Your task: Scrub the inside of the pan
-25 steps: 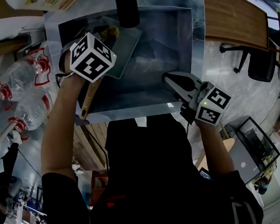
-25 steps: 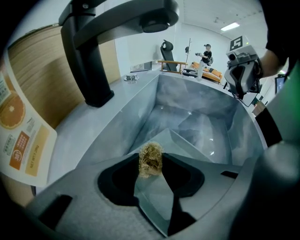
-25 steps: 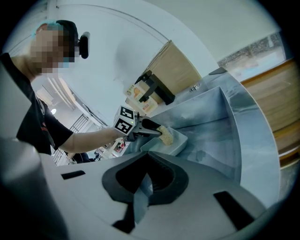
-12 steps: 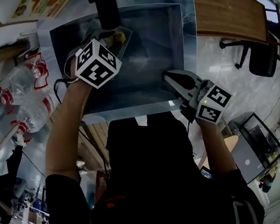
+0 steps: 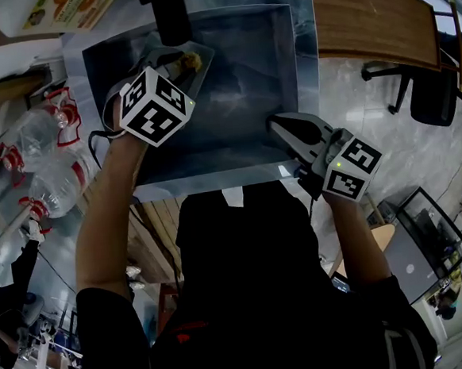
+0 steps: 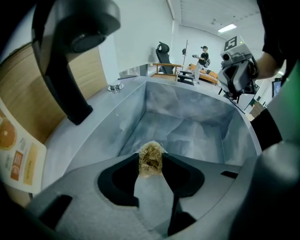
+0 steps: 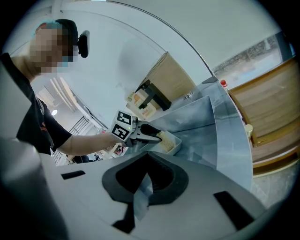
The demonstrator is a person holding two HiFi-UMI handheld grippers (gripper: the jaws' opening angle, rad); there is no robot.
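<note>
A pale rectangular pan leans in the back left corner of the steel sink. My left gripper reaches into it and is shut on a tuft of straw-coloured scrubber. In the right gripper view the scrubber rests inside the pan, under the left gripper. My right gripper hovers over the sink's front right corner, jaws together with nothing between them. The left gripper view shows the sink basin beyond the scrubber; the pan is hidden under the jaws.
A black faucet overhangs the sink's back edge. Plastic water bottles lie left of the sink. A printed box sits at the back left. A wooden counter lies to the right, with an office chair beyond.
The left gripper has shifted a little over the pan with the scrubber still in it. The right gripper has stayed at the sink's front right corner.
</note>
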